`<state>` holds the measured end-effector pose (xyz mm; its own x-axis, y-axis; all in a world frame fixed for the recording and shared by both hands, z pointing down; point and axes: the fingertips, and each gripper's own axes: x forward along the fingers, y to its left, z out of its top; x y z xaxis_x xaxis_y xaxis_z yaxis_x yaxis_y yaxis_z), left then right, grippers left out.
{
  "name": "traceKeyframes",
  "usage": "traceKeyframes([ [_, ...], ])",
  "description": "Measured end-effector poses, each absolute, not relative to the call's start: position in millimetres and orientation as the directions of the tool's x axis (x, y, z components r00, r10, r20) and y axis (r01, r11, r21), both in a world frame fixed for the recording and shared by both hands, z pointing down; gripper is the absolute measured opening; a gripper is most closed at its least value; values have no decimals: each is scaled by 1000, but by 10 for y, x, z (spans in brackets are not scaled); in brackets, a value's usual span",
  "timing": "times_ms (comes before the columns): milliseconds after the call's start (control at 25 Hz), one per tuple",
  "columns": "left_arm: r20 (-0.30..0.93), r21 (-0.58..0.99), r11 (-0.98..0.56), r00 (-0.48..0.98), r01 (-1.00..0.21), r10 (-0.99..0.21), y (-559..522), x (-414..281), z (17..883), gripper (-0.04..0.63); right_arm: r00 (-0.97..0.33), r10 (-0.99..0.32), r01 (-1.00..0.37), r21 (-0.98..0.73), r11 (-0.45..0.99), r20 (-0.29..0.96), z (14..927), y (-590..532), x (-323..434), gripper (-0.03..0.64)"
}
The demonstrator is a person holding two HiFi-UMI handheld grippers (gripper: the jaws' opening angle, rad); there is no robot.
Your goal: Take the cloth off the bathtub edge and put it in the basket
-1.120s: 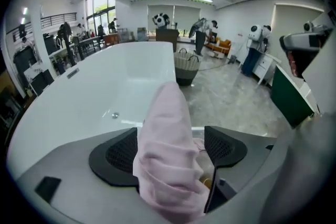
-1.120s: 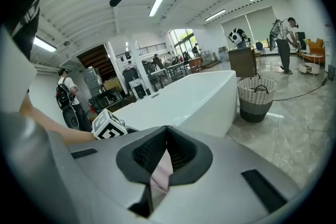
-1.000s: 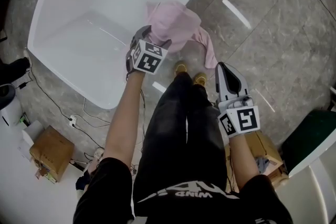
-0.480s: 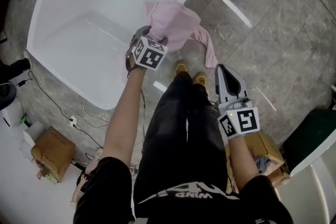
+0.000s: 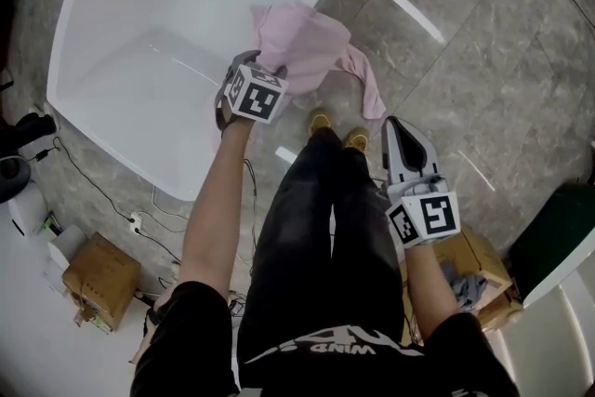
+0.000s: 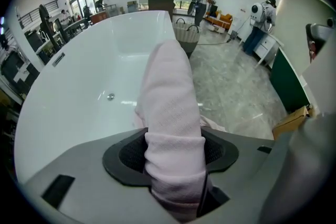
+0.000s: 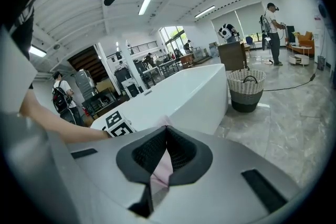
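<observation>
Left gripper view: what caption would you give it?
Left gripper, jaws just closing, pinches the pink cloth draped on the bathtub.

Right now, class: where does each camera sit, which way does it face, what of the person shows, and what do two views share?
Head view: on the head, steeply down on bathtub and pink cloth; arms, legs, left gripper, right gripper.
Left gripper view: along its jaws, which have just been closing on the pink cloth; bathtub beyond.
Right gripper view: along its jaws toward the bathtub; left forearm.
Shared: both gripper views show the basket.
</observation>
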<state>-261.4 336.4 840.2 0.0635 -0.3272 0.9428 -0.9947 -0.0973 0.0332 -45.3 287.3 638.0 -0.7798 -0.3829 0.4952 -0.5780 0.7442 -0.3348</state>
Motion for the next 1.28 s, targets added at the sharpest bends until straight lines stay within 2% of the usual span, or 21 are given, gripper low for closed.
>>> traceKeyframes([
  [240, 943, 30, -85, 57, -996, -327, 3403, -2607, 8195, 237, -767, -396, -595, -330, 733, 504, 6360, 2848, -331, 14],
  [400, 927, 9, -46, 26, -999, -374, 3462, -2592, 7995, 199, -771, -399, -593, -331, 734, 496, 6232, 2838, -302, 13],
  [480, 911, 5, -6, 7, -1000, -412, 3482, -2590, 7863, 165, -775, -398, -588, -332, 737, 490, 6168, 2829, -293, 14],
  [520, 902, 13, 22, 2, -1000, -432, 3487, -2584, 7801, 121, -777, -398, -586, -331, 740, 488, 6139, 2818, -287, 14],
  [560, 895, 24, 49, 0, -999, -445, 3493, -2569, 7760, 40, -778, -399, -585, -329, 741, 485, 6111, 2803, -279, 14],
  [760, 889, 47, 108, -7, -993, -458, 3578, -2507, 7686, 37, -779, -403, -585, -326, 743, 481, 5971, 2777, -250, 14],
  [920, 852, 106, 157, 8, -982, -524, 3501, -2461, 7352, 37, -778, -406, -581, -305, 754, 479, 5844, 2733, -175, 14],
  [1280, 687, 225, 147, 50, -963, -725, 3230, -2123, 5688, 37, -777, -454, -588, -246, 770, 435, 5112, 2554, 18, 14],
])
